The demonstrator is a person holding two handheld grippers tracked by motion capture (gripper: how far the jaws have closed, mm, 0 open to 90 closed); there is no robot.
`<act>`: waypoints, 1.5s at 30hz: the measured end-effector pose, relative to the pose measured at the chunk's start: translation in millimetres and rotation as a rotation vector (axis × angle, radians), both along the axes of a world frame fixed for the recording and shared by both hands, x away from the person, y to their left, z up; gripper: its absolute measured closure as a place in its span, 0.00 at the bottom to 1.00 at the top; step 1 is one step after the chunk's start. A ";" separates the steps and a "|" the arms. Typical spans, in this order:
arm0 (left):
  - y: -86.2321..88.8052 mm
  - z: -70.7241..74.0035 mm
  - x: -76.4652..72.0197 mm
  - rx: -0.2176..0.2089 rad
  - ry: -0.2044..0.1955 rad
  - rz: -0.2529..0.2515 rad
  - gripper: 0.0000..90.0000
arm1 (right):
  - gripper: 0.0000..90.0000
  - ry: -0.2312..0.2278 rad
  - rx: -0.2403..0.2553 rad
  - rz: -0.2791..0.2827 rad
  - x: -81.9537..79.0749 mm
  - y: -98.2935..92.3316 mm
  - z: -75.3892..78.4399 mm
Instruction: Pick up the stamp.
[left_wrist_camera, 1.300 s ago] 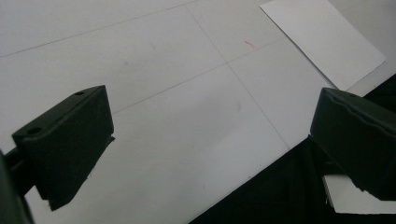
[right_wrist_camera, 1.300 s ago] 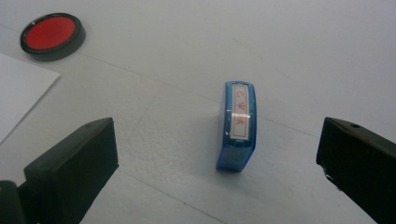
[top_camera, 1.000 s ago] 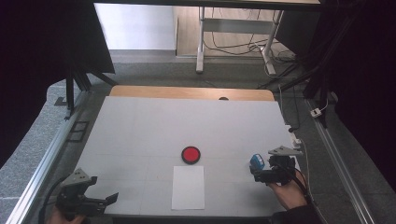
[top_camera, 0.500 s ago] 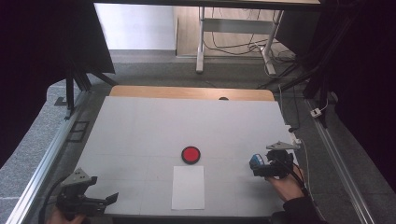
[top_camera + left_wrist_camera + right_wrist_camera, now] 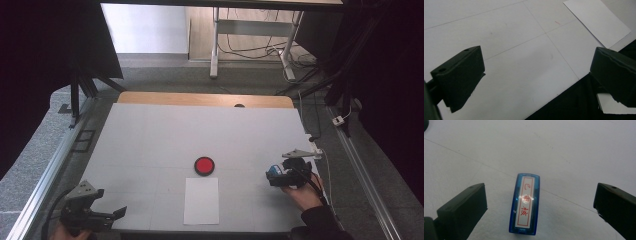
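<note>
Cut off by the bottom edge of the high view: the left hand (image 5: 64, 233) under the left gripper (image 5: 117, 214), and the dark sleeve (image 5: 320, 225) behind the right hand (image 5: 302, 192). Too small there to make out: the blue stamp (image 5: 272, 172) at the right gripper (image 5: 272, 177), its label unreadable from above. In the right gripper view, partly lost under glare: the red characters on the stamp's label, the middle one washed out. Clipped by the frame in the left gripper view: the white sheet of paper (image 5: 596, 21) at the upper right, and both black fingers (image 5: 459, 75) at the sides. Unclear: a small dark spot (image 5: 239, 105) at the table's (image 5: 150, 145) far wooden edge.
</note>
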State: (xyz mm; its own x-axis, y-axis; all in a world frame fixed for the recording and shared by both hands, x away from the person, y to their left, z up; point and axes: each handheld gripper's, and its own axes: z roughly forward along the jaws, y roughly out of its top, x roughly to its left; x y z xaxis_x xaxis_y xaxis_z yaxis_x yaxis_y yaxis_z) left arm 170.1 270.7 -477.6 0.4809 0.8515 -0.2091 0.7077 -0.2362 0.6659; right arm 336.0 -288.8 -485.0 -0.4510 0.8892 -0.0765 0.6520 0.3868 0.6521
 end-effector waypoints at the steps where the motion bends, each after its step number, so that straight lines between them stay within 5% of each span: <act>1: 0.0 0.0 0.0 -0.001 0.001 0.000 0.00 | 0.00 0.002 0.000 -0.001 0.2 0.0 -0.5; 6: -0.1 0.0 -0.1 -0.001 0.000 -0.001 0.00 | 0.00 0.022 0.002 0.000 1.0 0.6 -3.6; 16: -0.2 0.0 0.0 0.001 0.000 -0.003 0.00 | 0.28 0.059 -0.001 0.012 0.5 -2.6 -3.4; 20: -0.2 0.0 -0.1 0.001 0.000 -0.003 0.00 | 0.48 0.071 -0.007 0.046 -0.7 -0.9 -1.5; 45: -0.5 -0.2 0.1 0.003 -0.001 -0.003 0.00 | 0.77 0.097 -0.006 0.062 -0.9 -0.9 0.7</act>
